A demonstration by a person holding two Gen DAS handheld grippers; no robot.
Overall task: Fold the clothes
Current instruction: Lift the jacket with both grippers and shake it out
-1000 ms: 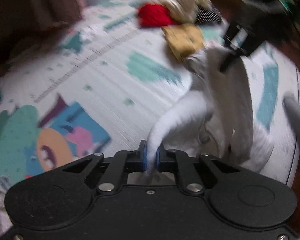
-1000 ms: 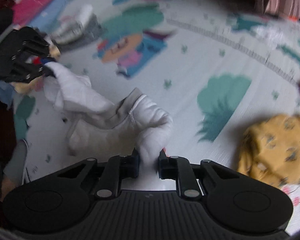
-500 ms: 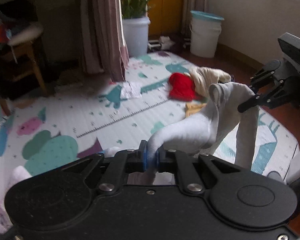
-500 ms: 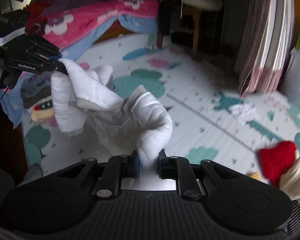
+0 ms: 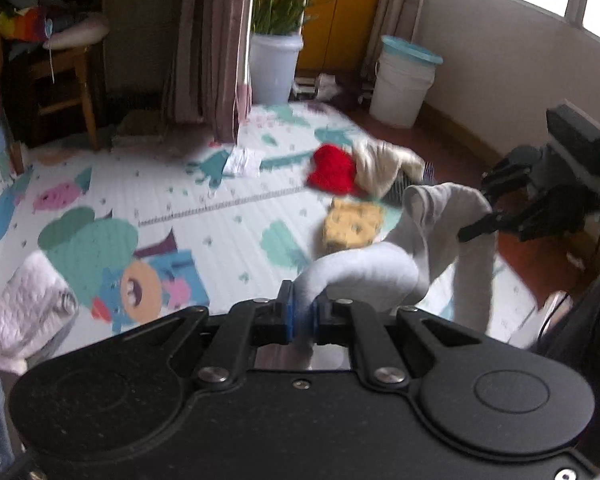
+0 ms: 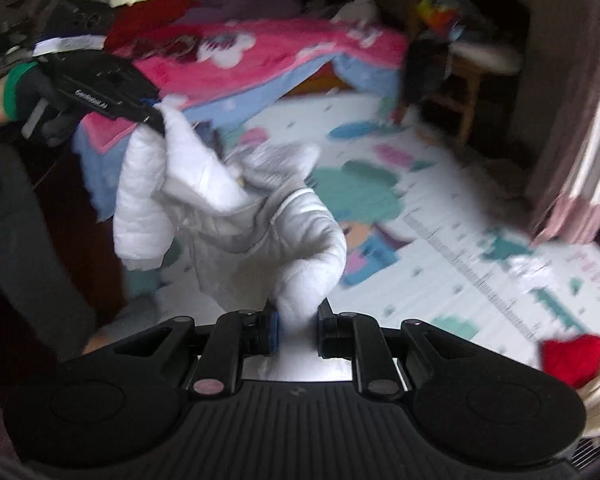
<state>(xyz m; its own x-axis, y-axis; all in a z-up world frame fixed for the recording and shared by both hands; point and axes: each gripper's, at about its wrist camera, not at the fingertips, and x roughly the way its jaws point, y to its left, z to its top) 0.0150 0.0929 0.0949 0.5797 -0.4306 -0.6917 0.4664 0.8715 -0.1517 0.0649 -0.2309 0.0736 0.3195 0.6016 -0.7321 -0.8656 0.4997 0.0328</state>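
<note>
The left gripper (image 5: 303,318) was closed down to a narrow gap on a fold of the white padded jacket (image 6: 236,216), the cloth pinched between its blue pads (image 5: 287,316). The right gripper (image 6: 296,330) was likewise clamped on a thicker roll of the same garment, its jaws standing wider apart because of the bulk between them. The jacket hung in the air between the two tools, clear of the play mat (image 5: 220,216), with one sleeve (image 6: 140,216) dangling loose below the left tool and the body sagging in a bunched curve. No straight edge or flat panel was visible; the garment was crumpled. In my judgement, the step in hand was spreading the jacket for folding, and doing it well would require drawing the two grips apart until the span between them ran taut and level, then lowering the garment flat onto a bare part of the mat, away from the red garment (image 5: 332,172), the yellow garment (image 5: 352,226) and the cream garment (image 5: 384,164) lying beyond. The risk noted was the thick padding slipping from the right tool's hold, and the hanging sleeve tucking underneath on landing.
</note>
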